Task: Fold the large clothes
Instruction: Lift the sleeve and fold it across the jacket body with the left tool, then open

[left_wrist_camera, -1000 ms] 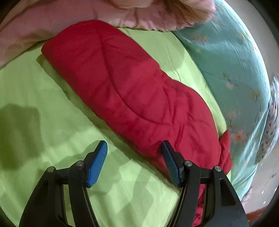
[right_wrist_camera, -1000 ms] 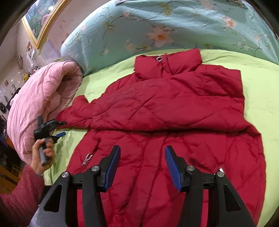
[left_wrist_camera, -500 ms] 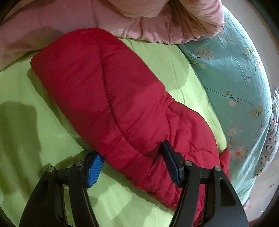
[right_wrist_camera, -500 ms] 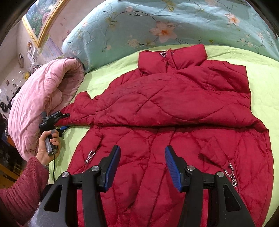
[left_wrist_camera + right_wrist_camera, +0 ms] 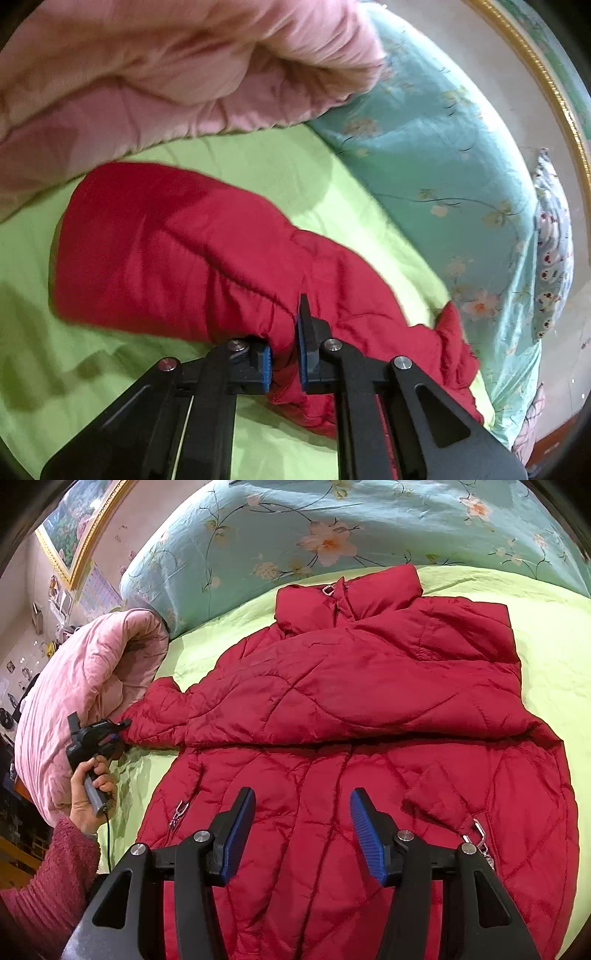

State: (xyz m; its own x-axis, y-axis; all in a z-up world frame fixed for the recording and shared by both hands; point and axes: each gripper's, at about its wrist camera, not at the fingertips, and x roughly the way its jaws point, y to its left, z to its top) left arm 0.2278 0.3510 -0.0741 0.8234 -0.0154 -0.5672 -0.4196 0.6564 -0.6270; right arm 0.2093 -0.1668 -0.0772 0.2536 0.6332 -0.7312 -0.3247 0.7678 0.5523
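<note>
A red quilted jacket (image 5: 362, 709) lies front up on the lime green bed sheet (image 5: 554, 635), collar toward the pillow, with its right sleeve folded across the chest. Its left sleeve (image 5: 177, 243) stretches out over the sheet. My left gripper (image 5: 284, 354) is shut on this sleeve partway along its length, and it also shows in the right wrist view (image 5: 122, 725) at the sleeve's end. My right gripper (image 5: 303, 834) is open and empty, hovering above the jacket's lower front.
A rolled pink quilt (image 5: 166, 74) lies along the bed's left side, close to the sleeve (image 5: 88, 701). A teal floral pillow (image 5: 332, 528) sits at the head of the bed. A gold-framed picture (image 5: 81, 528) hangs on the wall.
My left gripper moved forward onto the sleeve and closed on it. My right gripper moved slightly closer over the jacket and stayed open.
</note>
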